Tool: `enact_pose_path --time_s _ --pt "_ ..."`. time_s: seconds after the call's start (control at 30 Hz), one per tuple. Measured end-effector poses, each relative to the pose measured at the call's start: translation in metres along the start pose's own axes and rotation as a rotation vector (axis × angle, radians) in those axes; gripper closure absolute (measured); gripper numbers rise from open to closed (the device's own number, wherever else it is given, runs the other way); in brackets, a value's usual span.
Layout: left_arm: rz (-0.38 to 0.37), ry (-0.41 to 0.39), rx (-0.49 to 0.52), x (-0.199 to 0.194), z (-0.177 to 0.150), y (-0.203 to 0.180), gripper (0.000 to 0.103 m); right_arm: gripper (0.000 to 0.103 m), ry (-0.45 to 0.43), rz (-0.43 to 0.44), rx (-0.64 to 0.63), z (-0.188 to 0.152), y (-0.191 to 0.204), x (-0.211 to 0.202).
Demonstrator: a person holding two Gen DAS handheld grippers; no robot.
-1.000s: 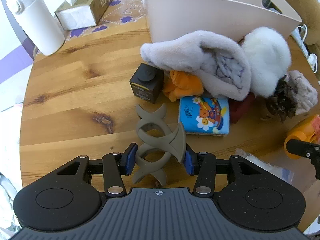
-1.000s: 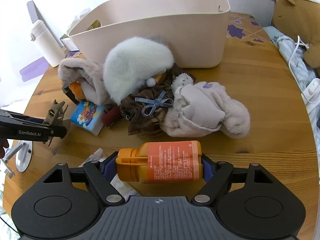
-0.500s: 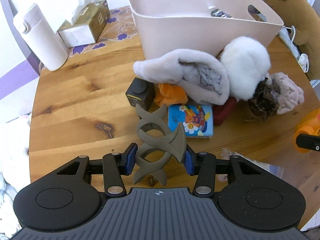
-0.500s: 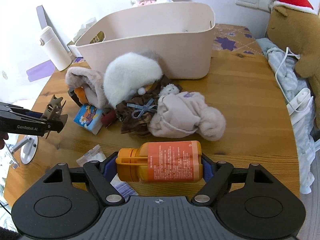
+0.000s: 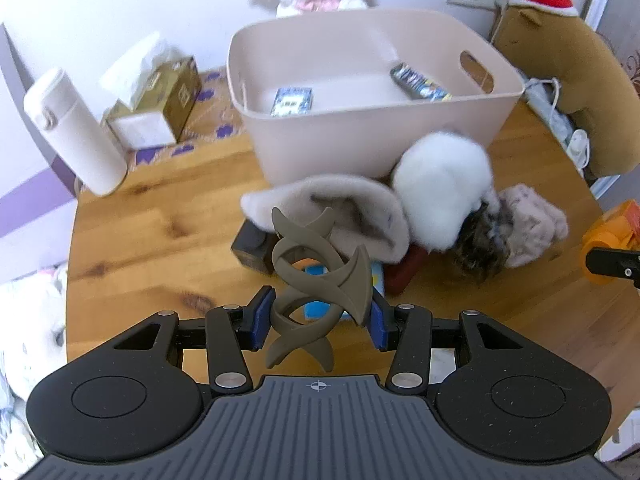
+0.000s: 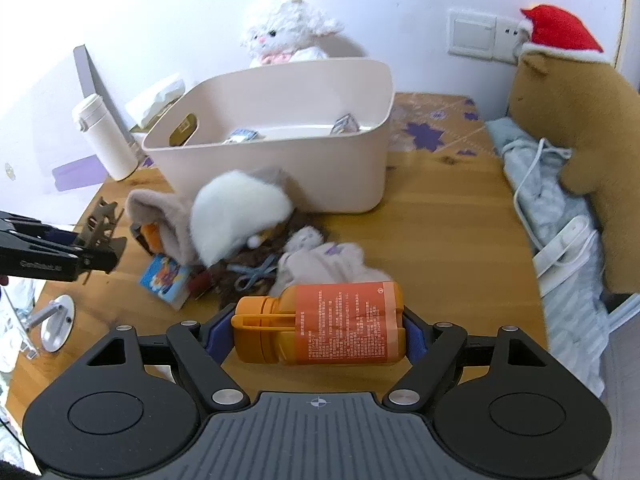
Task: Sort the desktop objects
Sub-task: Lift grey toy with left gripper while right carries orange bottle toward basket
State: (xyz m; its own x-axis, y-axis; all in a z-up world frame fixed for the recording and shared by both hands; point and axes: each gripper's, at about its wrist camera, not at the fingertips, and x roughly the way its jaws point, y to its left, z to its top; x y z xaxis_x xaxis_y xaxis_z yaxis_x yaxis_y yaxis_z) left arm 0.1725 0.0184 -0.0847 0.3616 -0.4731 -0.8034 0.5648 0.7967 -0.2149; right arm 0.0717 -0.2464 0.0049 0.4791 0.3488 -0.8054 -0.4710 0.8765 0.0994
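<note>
- Wooden tabletop [image 6: 440, 240] stood against a white wall, cluttered from one side to the other.
- At far left stood a white flask [image 5: 72, 132], with a tissue box [image 5: 160, 100] just beside it.
- Left gripper [image 5: 318, 316] had its blue-padded fingers [image 5: 262, 318] clamped on a grey-brown twisted lattice piece [image 5: 316, 280], held upright above the tabletop, in front of the pile.
- Near the middle, a beige bin [image 6: 280, 136] held a few small packets; a white plush animal [image 6: 288, 32] sat behind it.
- Before the bin lay a heap: a grey fleece item [image 5: 340, 208], a white furry hat [image 6: 236, 212], a dark box [image 5: 252, 248], a small picture book [image 6: 166, 282] and a pale pink cloth [image 6: 320, 264].
- Right gripper [image 6: 316, 330] had its fingers [image 6: 218, 330] pressed on both ends of an orange bottle [image 6: 320, 324], lying sideways and lifted clear of the tabletop, near the heap.
- At far right sat a brown plush toy [image 6: 572, 140] with a red hat, above a white cable.
</note>
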Motion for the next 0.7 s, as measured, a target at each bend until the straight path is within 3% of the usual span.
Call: enact_pose_path --time_s 0.7 --pt "0.008 -0.149 0.061 -0.018 0.053 -0.016 0.055 0.024 -0.163 -0.082 0.006 0.056 -0.028 -0.019"
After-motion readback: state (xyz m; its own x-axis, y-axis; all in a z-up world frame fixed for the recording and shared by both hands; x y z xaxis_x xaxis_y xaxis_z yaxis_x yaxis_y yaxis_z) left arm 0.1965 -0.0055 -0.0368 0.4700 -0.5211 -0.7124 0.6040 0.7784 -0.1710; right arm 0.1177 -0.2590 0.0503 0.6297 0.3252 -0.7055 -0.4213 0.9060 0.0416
